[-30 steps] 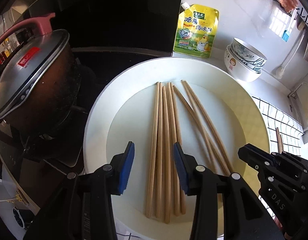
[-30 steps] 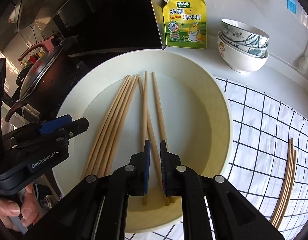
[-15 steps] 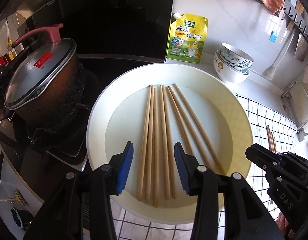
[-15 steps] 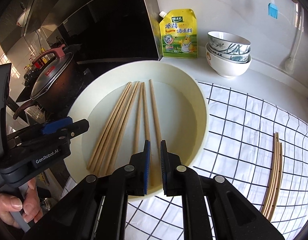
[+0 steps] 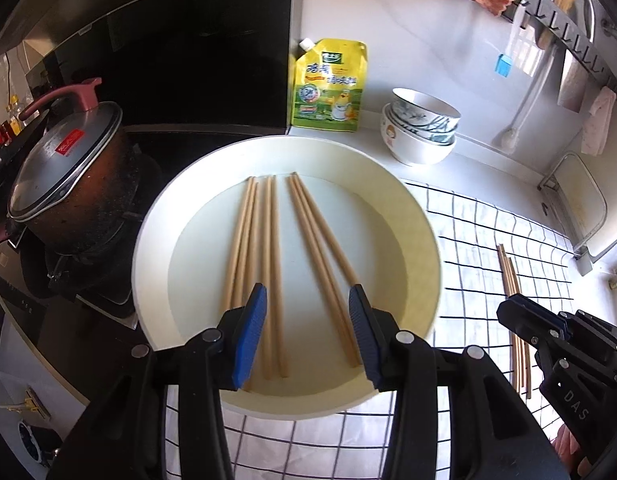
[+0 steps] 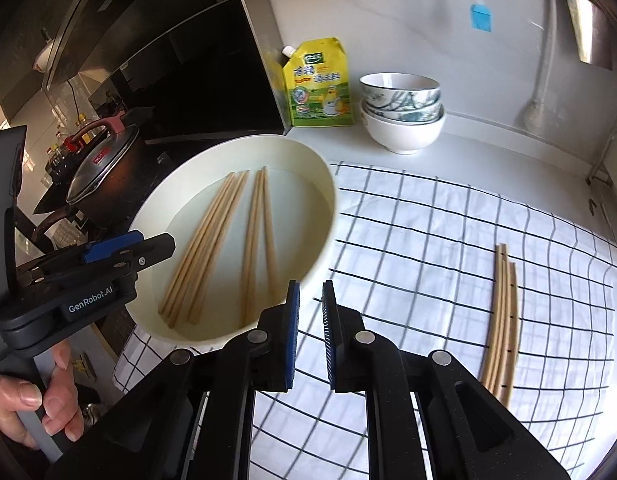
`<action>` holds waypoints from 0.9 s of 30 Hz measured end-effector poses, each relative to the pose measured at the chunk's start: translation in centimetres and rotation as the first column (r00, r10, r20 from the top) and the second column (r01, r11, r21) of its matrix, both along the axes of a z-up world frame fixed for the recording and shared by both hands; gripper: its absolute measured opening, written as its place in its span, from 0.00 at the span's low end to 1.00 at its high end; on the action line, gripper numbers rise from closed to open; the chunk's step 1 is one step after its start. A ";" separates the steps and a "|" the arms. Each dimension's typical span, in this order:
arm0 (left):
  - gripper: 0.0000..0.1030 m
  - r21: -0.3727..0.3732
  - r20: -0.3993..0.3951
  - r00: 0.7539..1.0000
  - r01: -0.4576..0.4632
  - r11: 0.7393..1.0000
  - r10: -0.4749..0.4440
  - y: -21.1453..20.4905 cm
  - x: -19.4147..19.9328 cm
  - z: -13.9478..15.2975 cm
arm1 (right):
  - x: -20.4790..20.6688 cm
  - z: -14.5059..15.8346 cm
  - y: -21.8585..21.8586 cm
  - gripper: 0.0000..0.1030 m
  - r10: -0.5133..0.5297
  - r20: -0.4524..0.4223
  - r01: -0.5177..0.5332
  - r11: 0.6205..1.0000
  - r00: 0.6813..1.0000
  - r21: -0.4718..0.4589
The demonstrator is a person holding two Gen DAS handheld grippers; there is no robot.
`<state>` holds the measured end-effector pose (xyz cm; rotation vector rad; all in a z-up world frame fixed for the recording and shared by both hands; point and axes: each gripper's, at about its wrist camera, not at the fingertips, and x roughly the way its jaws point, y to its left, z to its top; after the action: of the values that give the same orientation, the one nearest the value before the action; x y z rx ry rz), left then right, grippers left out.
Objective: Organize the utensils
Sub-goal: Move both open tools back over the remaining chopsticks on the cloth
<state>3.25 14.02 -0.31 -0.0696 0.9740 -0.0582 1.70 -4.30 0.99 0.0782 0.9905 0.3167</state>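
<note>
In the left wrist view, at lower centre: left gripper (image 5: 307,292), blue-padded fingers (image 5: 250,332) released and standing apart, nothing between them, held above the near edge of a wide cream basin (image 5: 424,240). Inside the basin, flat on its bottom: four wooden chopsticks (image 5: 254,260) bunched side by side left of centre, and a pair of chopsticks (image 5: 320,256) a little apart to the right, angled, with far tips leaning toward the bunch. None of them touched by either gripper.

In the right wrist view, at lower centre: right gripper (image 6: 311,284), fingers (image 6: 290,340) clenched almost together, only a narrow slit left, gripping nothing. Poised over the edge of a white cloth with a black grid (image 6: 428,240), just right of the basin's rim. At the right of that frame, lying on the cloth well apart from the basin: another small bundle of chopsticks (image 6: 502,320), close together, running roughly top to bottom.

At lower left of the same frame: a person's hand (image 6: 36,400) wrapped around the left gripper's handle.

Toward the top of the left wrist view, against the wall on the pale counter (image 5: 480,156): a yellow seasoning pouch (image 5: 328,86) standing upright, and just to its right a stack of bowls (image 5: 422,128). At middle left, beside the basin on the dark stove: a lidded pot (image 5: 64,168) with a pinkish handle.
</note>
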 end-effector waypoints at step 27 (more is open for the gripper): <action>0.51 -0.027 -0.050 0.968 0.244 0.969 -0.245 -14.0 -1.9 -1.2 | -5.2 -1.6 -13.9 0.16 -0.221 -0.007 0.220 0.975 0.975 -0.029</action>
<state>1.35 0.03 -1.53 0.0311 1.0315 -0.2951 -3.47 -18.17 -0.61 0.1629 0.9857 0.0987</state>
